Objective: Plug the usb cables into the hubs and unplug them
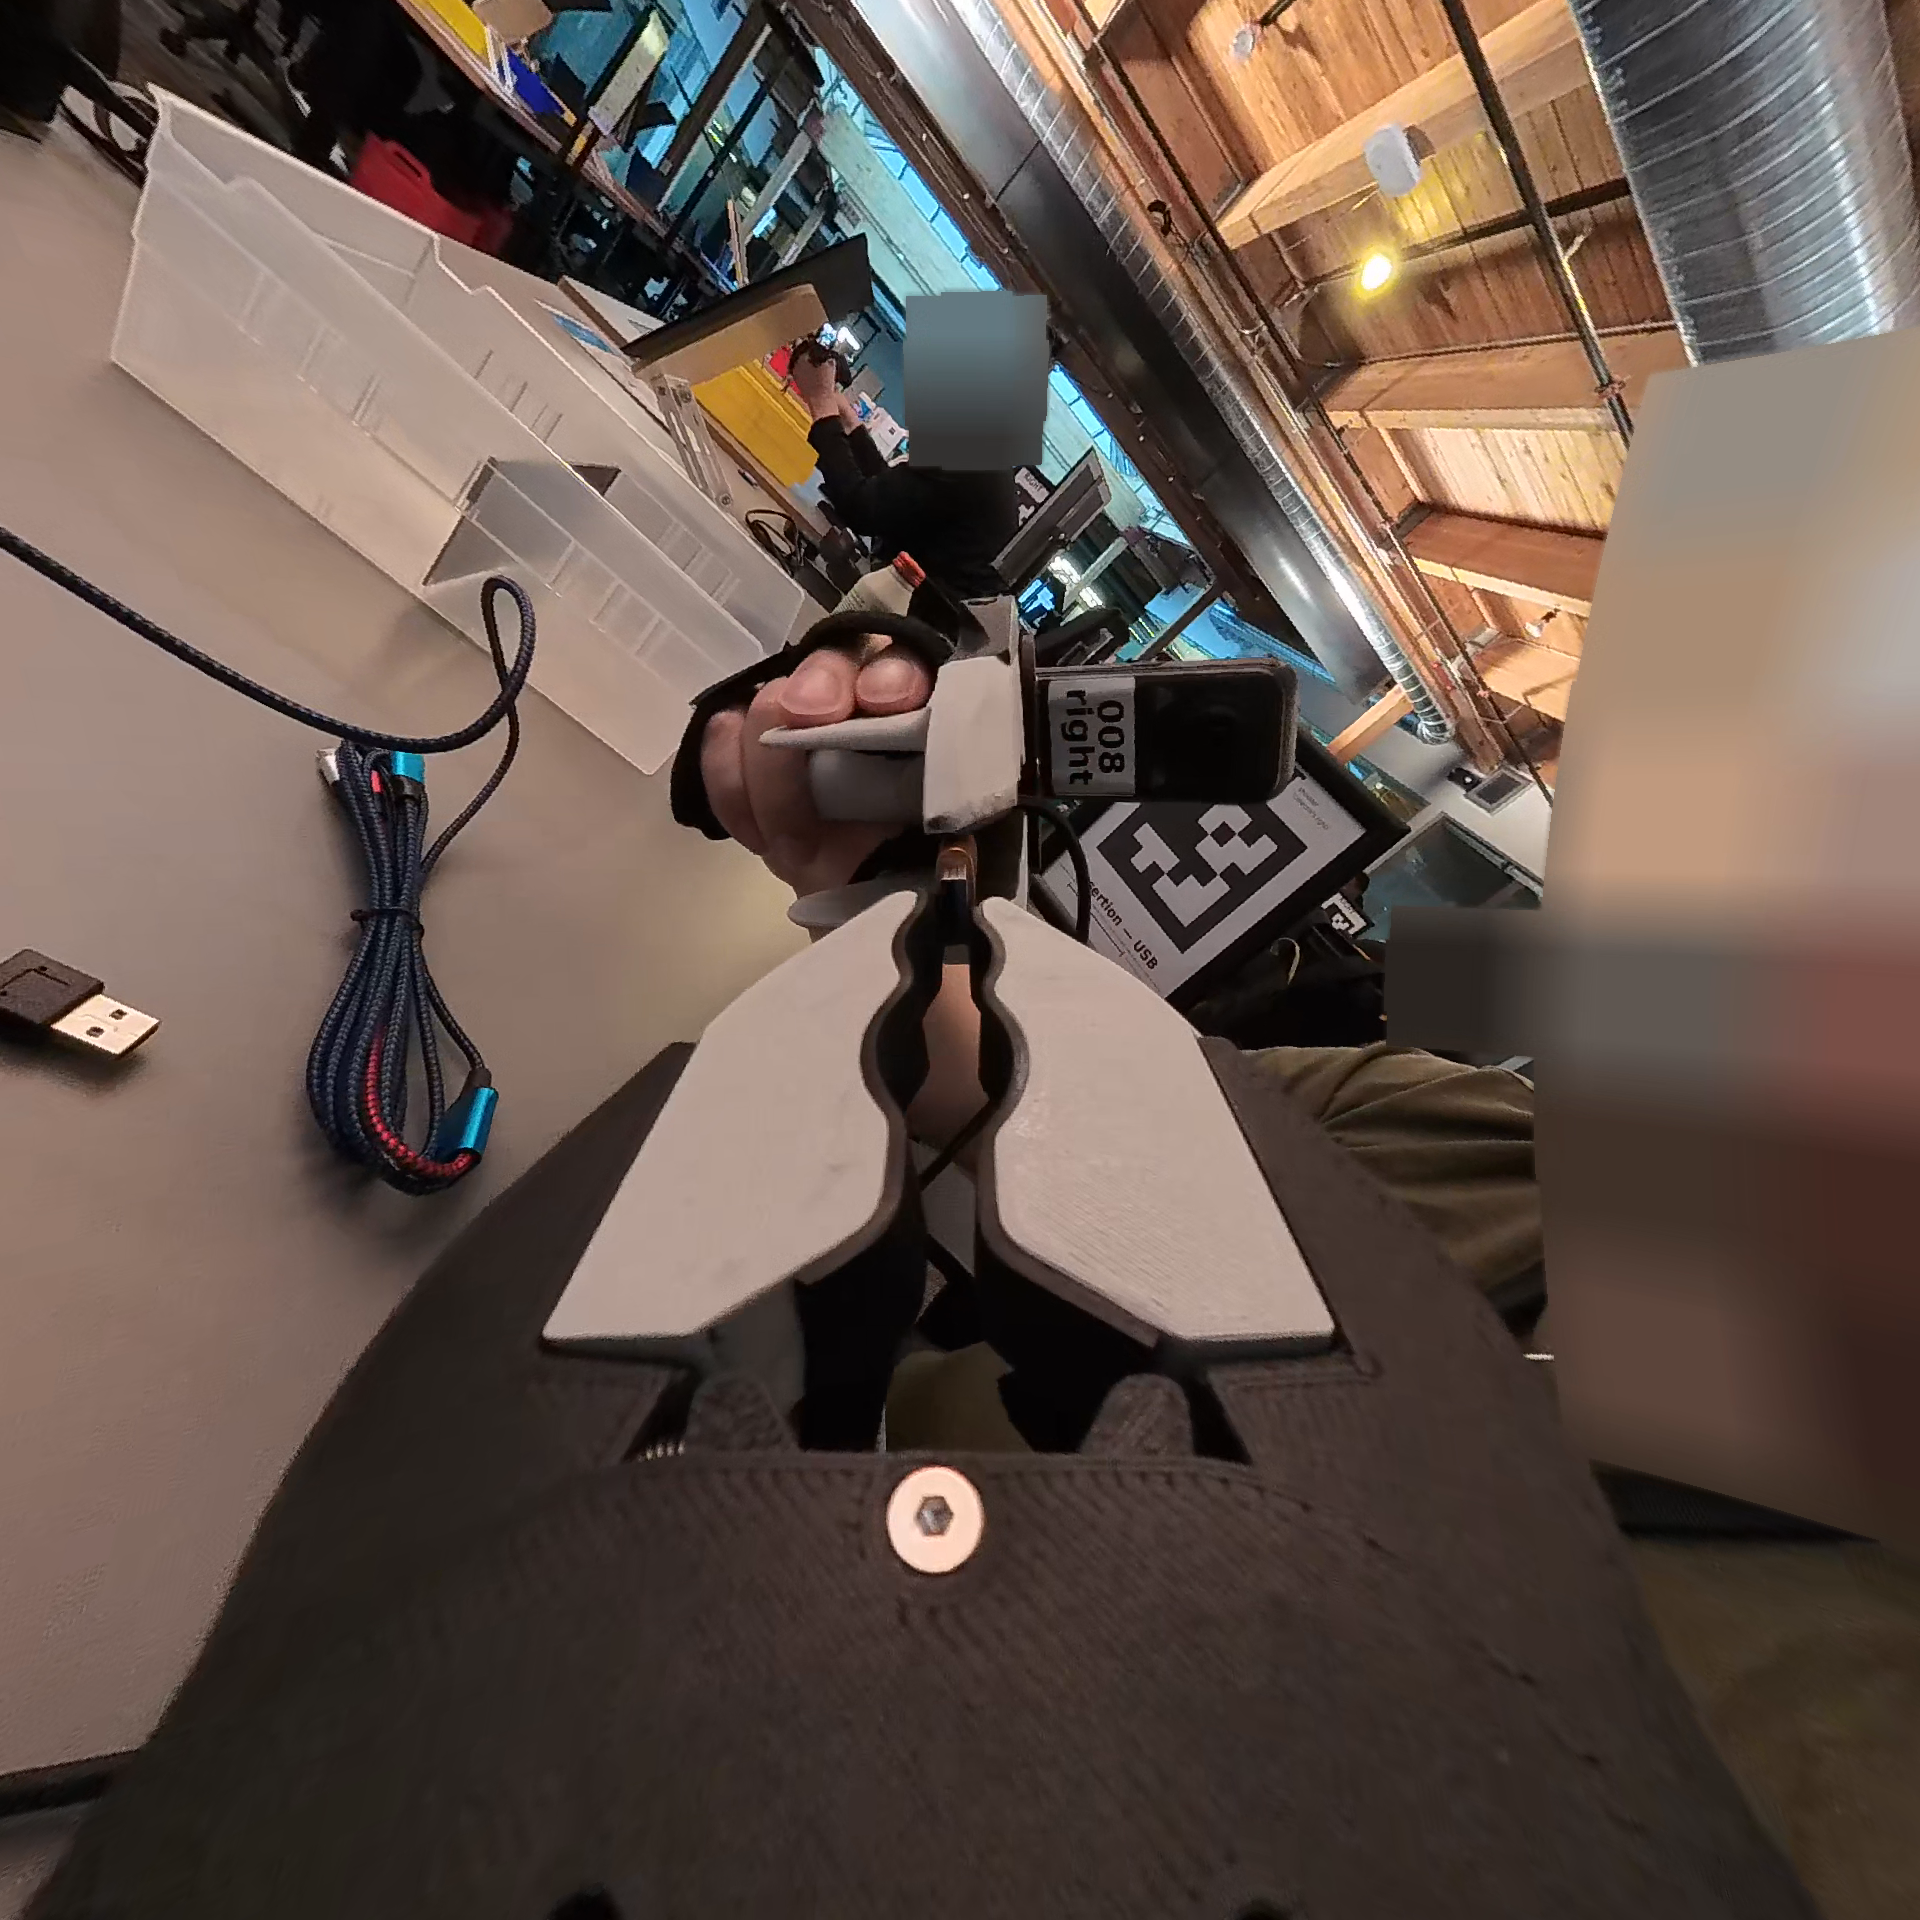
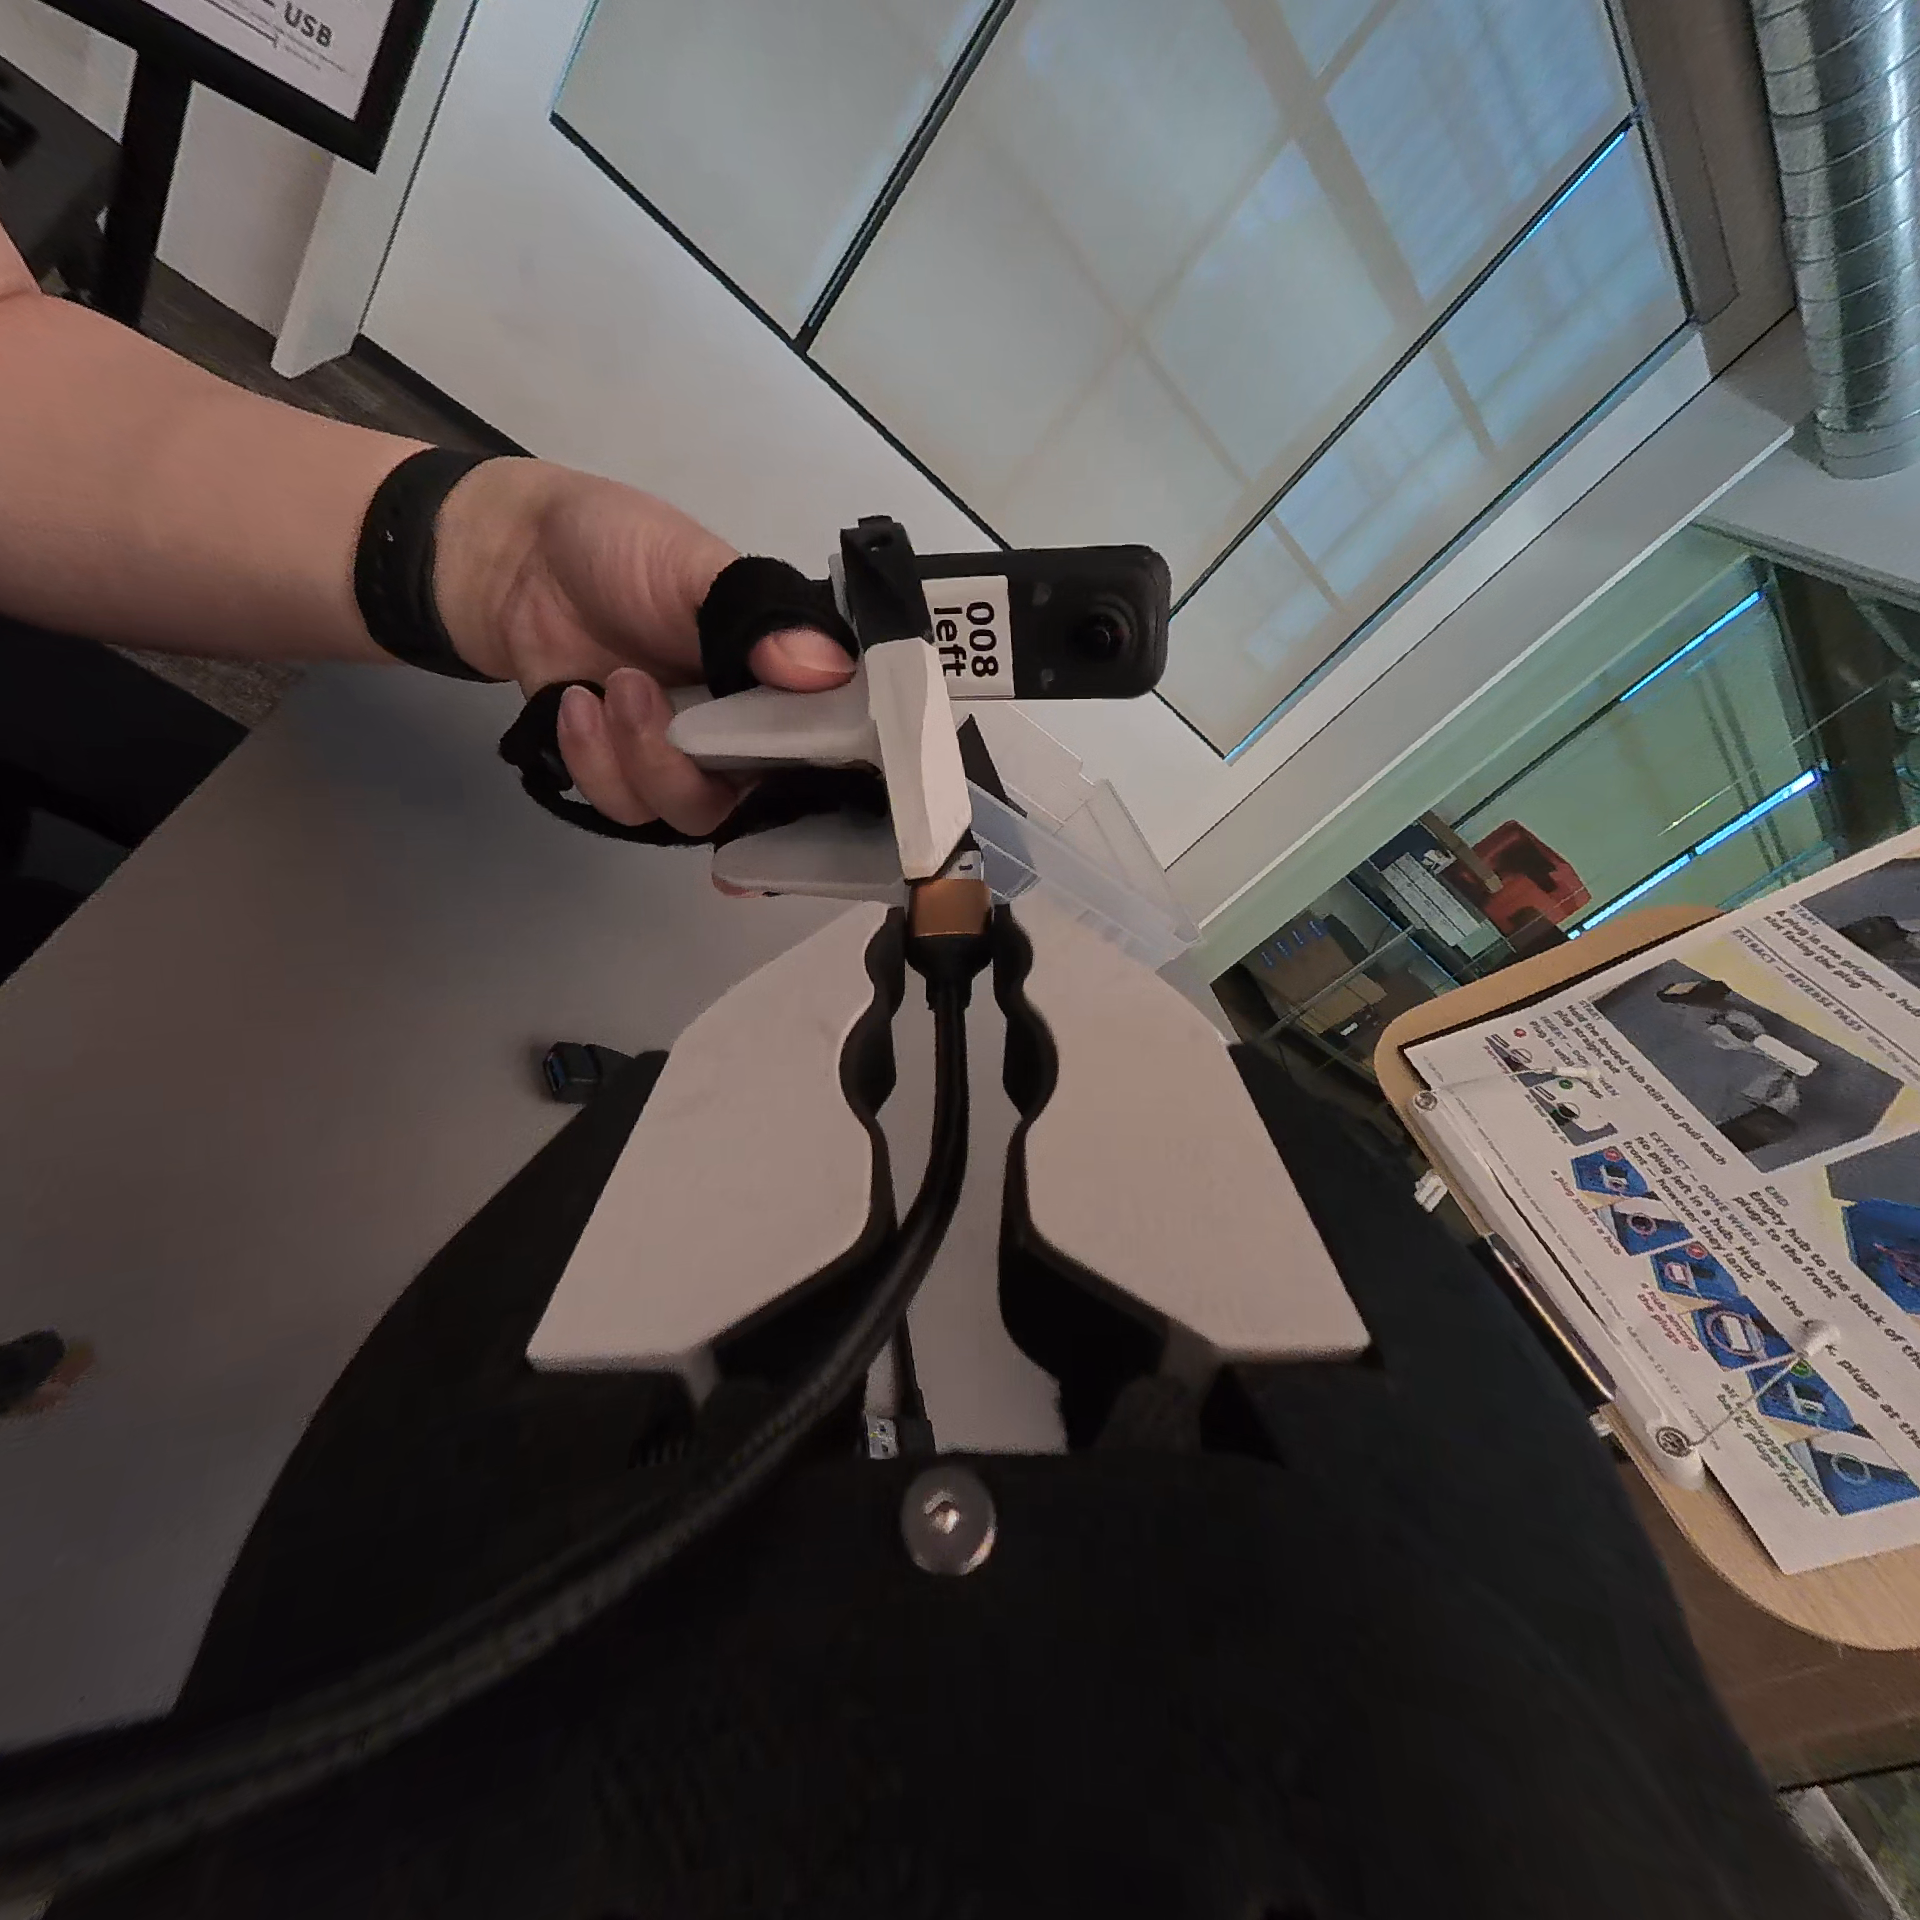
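In the left wrist view, my left gripper (image 1: 948,920) is shut on a small dark hub (image 1: 951,940), held in the air above the grey table (image 1: 208,1195). Facing it, my right gripper (image 2: 943,930) is shut on the gold-collared USB plug (image 2: 940,909) of a black cable (image 2: 940,1101). The plug's tip meets the hub at the left gripper's fingertips (image 2: 925,790); how deep it sits is hidden. The gold plug (image 1: 954,862) and the right gripper (image 1: 961,816) also show in the left wrist view. The cable trails back under my right gripper.
On the table lie a bundled blue braided cable (image 1: 405,987), a black USB-A plug (image 1: 78,1003), clear plastic organisers (image 1: 395,416) and a small black adapter (image 2: 584,1070). An instruction sheet on a wooden board (image 2: 1714,1195) stands to the right. A marker sign (image 1: 1195,862) stands behind. The grippers are tip to tip, or close to it. From either gripper's tips it is about 15 cm to the small black adapter (image 2: 584,1070).
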A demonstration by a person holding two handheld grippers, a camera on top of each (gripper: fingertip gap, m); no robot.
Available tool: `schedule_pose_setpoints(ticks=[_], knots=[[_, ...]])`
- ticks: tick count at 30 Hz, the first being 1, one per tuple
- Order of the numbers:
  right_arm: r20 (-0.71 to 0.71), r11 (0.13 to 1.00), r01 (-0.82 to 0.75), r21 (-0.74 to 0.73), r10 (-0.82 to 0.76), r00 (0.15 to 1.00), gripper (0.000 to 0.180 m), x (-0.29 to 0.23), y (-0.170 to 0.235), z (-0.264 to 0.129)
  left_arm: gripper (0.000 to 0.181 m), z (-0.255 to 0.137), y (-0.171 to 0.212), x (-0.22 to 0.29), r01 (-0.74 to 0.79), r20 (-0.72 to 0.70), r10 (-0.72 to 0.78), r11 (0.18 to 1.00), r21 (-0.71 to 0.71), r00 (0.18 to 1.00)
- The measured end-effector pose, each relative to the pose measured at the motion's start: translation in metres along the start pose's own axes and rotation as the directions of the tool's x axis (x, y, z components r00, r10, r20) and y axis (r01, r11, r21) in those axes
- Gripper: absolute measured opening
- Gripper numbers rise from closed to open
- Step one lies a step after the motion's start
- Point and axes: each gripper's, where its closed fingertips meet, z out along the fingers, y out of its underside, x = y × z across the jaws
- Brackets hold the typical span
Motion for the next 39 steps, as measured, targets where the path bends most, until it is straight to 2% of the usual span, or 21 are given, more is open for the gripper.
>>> schedule_pose_setpoints(ticks=[26, 29, 32, 34, 35, 37, 38, 39], knots=[[-0.02, 1.0, -0.012, 0.028, 0.013, 1.0, 0.015, -0.001, -0.006, 0.0, 0.003, 0.001, 0.001, 0.007, 0.018, -0.044, -0.017, 1.0, 0.004, 0.999], [-0.017, 0.999, -0.032, 0.023, 0.032, 0.999, 0.016, 0.0, -0.006, -0.001, 0.003, 0.002, 0.0, 0.007, -0.028, -0.034, 0.028, 1.0, 0.01, 0.999], [-0.041, 0.997, -0.065, 0.03, 0.066, 0.997, 0.016, 0.009, -0.005, -0.005, 0.021, -0.005, -0.008, 0.002, -0.15, 0.042, 0.148, 0.988, 0.035, 0.988], [-0.104, 0.995, -0.091, 0.045, 0.095, 0.99, 0.016, 0.025, -0.005, -0.016, 0.033, -0.017, -0.023, -0.018, -0.28, 0.192, 0.264, 0.958, 0.063, 0.945], [-0.134, 0.992, -0.114, 0.057, 0.12, 0.984, 0.016, 0.035, -0.005, -0.023, 0.038, -0.025, -0.032, -0.036, -0.357, 0.296, 0.327, 0.933, 0.05, 0.898], [-0.207, 0.988, -0.134, 0.075, 0.146, 0.967, 0.016, 0.054, -0.004, -0.039, 0.048, -0.041, -0.05, -0.082, -0.49, 0.507, 0.436, 0.871, -0.032, 0.743], [-0.236, 0.986, -0.143, 0.084, 0.159, 0.959, 0.016, 0.061, -0.003, -0.047, 0.05, -0.047, -0.057, -0.104, -0.518, 0.572, 0.466, 0.851, -0.082, 0.675], [-0.261, 0.983, -0.156, 0.094, 0.176, 0.949, 0.016, 0.068, -0.001, -0.054, 0.05, -0.047, -0.06, -0.123, -0.522, 0.595, 0.483, 0.844, -0.121, 0.643]])
